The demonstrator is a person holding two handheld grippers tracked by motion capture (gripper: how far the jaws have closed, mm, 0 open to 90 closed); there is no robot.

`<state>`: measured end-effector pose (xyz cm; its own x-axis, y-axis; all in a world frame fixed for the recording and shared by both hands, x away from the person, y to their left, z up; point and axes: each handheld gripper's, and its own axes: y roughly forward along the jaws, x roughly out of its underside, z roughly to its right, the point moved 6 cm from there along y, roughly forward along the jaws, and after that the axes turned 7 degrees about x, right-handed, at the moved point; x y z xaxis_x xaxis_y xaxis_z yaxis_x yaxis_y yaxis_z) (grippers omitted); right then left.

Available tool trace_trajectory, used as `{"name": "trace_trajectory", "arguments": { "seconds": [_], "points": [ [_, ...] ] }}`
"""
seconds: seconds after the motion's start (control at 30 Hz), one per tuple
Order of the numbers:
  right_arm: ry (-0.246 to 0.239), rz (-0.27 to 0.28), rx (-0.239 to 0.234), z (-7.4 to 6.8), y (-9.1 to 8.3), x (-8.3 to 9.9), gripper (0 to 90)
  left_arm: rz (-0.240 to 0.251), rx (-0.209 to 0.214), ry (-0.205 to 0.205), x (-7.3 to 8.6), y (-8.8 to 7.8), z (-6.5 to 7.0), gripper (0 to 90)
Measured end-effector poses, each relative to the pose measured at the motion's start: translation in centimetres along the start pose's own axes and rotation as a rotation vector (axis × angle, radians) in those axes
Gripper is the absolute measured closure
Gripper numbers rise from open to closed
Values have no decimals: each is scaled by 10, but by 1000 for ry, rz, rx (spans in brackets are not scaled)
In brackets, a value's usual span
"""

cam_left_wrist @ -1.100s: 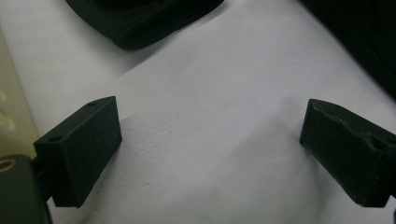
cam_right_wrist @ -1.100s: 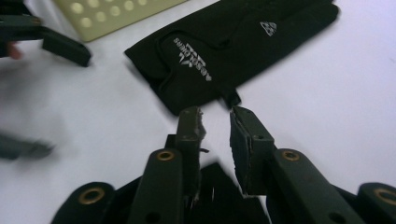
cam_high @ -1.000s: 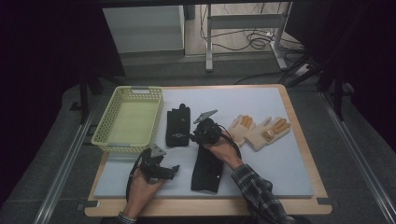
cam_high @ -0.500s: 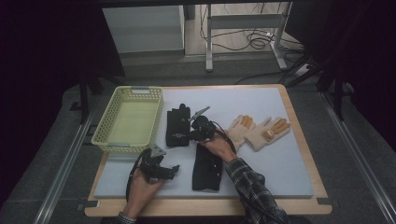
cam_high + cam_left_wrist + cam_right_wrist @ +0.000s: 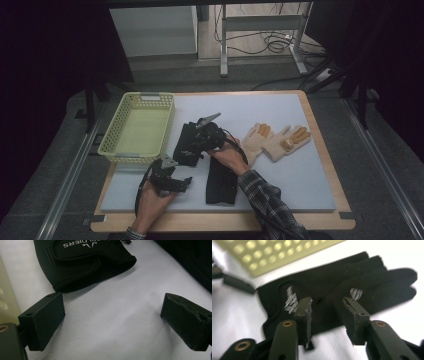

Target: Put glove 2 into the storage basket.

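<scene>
Hovering over the upper black glove (image 5: 189, 144), the right gripper (image 5: 206, 134) has its jaws partway apart, having just been opening, and in the right gripper view (image 5: 325, 315) the dark fabric shows in the gap between the two pads while neither pad presses on it. That glove lies flat on the white mat (image 5: 310, 165), just right of the yellow basket (image 5: 116, 131), fingers spread away from the gripper, white lettering on its back. The basket is the landmark here: its perforated wall sits just beyond the glove in the right gripper view.

Now to the left gripper (image 5: 172, 181), held low on the mat just in front of the basket's near corner. Its jaws stand wide apart in the left gripper view (image 5: 112, 317), with bare mat between them and the cuff of the black glove (image 5: 85, 262) just ahead, untouched.

A second black glove (image 5: 221, 181) lies lengthwise near the right wrist, further right of the basket. Well to the right of the basket, past both black gloves, a pair of cream gloves (image 5: 277, 141) with orange fingertips rests side by side.
</scene>
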<state>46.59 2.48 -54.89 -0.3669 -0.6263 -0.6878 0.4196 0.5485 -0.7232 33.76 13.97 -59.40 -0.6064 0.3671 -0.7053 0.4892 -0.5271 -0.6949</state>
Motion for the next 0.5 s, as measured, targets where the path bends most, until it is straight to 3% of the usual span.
{"name": "trace_trajectory", "arguments": {
  "seconds": [0.03, 0.13, 0.23, 0.3, 0.5],
  "points": [
    [0, 0, 0, 0, 0, 0, 535, 0, 0, 0, 0, 0, 0, 57],
    [9, -13, 34, 2, 22, -7, 392, 2, 1, -2, 0, 0, 0, 57],
    [5, -41, 71, 4, 37, -9, 390, 1, 1, -1, 0, 0, 0, 57],
    [58, -40, 37, 6, 43, -8, 502, 1, 1, -1, 0, 0, 0, 57],
    [80, -41, 73, 5, 39, -8, 813, 0, 0, 0, 0, 0, 0, 56]
  ]
}}
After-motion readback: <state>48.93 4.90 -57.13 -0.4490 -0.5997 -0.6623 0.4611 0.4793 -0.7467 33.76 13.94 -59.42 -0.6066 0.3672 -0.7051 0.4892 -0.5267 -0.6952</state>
